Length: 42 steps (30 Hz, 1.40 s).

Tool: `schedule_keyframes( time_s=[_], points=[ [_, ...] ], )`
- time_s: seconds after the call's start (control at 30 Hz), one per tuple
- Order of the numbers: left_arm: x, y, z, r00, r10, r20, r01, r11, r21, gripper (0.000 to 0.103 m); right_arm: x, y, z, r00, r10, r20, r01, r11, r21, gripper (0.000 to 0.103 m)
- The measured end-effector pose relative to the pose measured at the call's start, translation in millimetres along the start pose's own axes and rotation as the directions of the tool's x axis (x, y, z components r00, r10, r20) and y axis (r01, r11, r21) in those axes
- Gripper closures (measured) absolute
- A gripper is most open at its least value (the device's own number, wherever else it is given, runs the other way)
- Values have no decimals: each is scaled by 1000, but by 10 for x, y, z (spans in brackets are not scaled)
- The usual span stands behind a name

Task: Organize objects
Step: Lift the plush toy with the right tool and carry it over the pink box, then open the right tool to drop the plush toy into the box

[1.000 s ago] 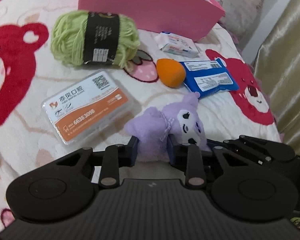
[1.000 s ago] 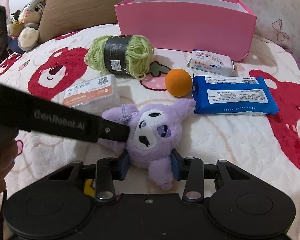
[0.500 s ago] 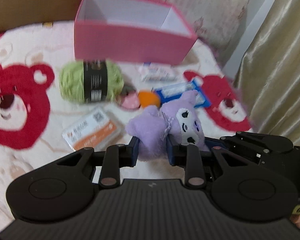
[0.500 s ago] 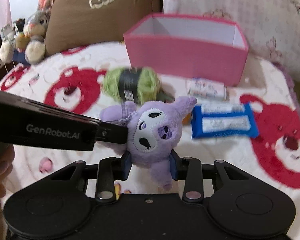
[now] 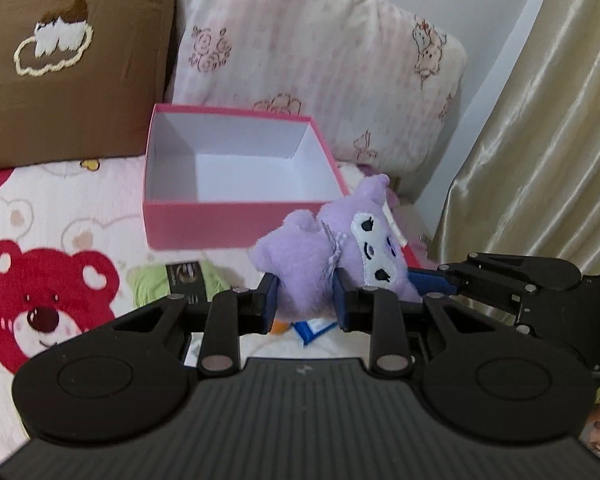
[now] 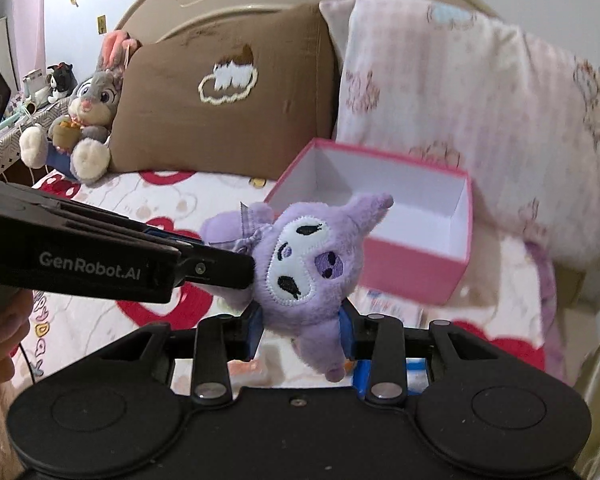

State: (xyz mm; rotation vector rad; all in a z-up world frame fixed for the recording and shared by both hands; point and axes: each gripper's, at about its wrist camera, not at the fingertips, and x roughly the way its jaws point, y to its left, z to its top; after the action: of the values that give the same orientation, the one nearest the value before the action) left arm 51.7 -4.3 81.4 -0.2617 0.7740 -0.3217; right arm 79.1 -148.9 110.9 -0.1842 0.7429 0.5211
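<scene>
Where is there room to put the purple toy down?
The pink box is bare inside, with white walls all round. The red-bear blanket left of the box is also free. It is crowded below the purple toy, around the green yarn.

The green yarn ball (image 5: pixel 168 284) lies half hidden behind the left tongs (image 5: pixel 305 304).
</scene>
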Motion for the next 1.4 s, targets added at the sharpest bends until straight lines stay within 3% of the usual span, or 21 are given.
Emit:
schedule_keyframes(
  time_s=[0.3,0.47,0.63,0.77,0.97,1.23,1.4],
  points=[
    [371,126,733,999,6,-31,-7,1000,-15,76,369,-272,676,997,-11,-73,8,999,-41,60],
    [742,190,1050,998,67,-8,-66,997,34,77,765,-562,909,999,16,-51,-18,999,-31,60],
    [1257,312,1256,996,85,-39,-84,996,30,77,1178,-815,922,999,17,-43,-16,1000,19,60],
    [1756,388,1383,993,67,-95,-66,998,16,77,1525,-1031,913,995,3,-98,4,998,70,60],
    [2315,536,1526,991,37,-128,-41,999,-29,77,1968,-1210,956,991,-67,-115,74,996,56,60],
    [2858,768,1531,981,53,-189,-65,996,-57,76,2531,-1477,897,982,-37,-184,63,989,135,60],
    [3158,924,1465,965,64,-253,-92,990,-102,76,2848,-1402,839,964,-80,-254,98,994,56,60]
  ],
)
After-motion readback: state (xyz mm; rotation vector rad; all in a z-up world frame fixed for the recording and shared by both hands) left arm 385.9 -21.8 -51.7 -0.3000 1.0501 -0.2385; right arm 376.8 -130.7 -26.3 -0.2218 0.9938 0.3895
